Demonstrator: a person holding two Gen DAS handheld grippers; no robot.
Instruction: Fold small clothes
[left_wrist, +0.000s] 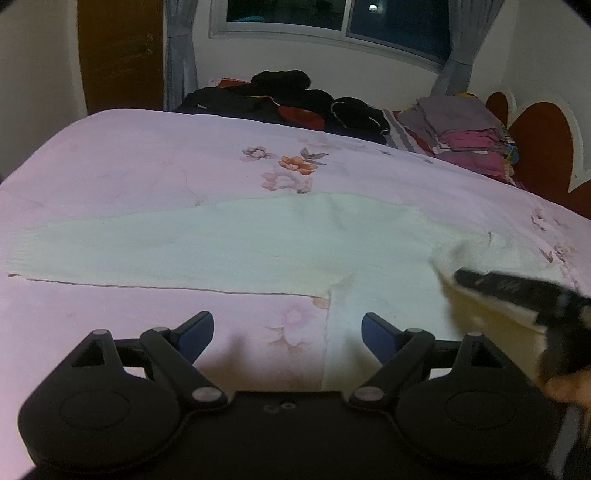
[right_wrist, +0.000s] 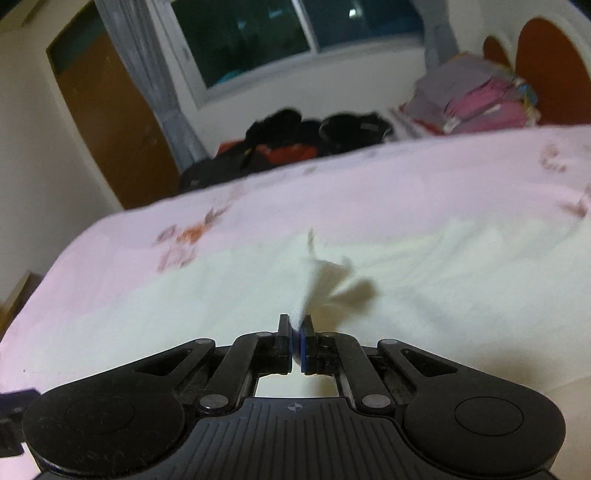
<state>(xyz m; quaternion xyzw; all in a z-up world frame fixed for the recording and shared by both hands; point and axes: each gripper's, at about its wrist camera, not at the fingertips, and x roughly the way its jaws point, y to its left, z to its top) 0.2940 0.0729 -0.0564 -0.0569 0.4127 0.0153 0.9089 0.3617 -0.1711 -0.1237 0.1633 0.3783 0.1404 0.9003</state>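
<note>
The left gripper (left_wrist: 287, 334) hangs wide open over the bed (left_wrist: 147, 155), holding nothing. At its 3 o'clock, the right gripper (right_wrist: 295, 338) pinches a lifted corner of the pale garment (right_wrist: 321, 280).

No readable text, labels, brands or numbers anywhere. Only mark: a small crosshair symbol moulded on the right hand-held gripper (right_wrist: 296, 334) body, plus tiny embossed circles on the left hand-held gripper (left_wrist: 287, 330) body.
</note>
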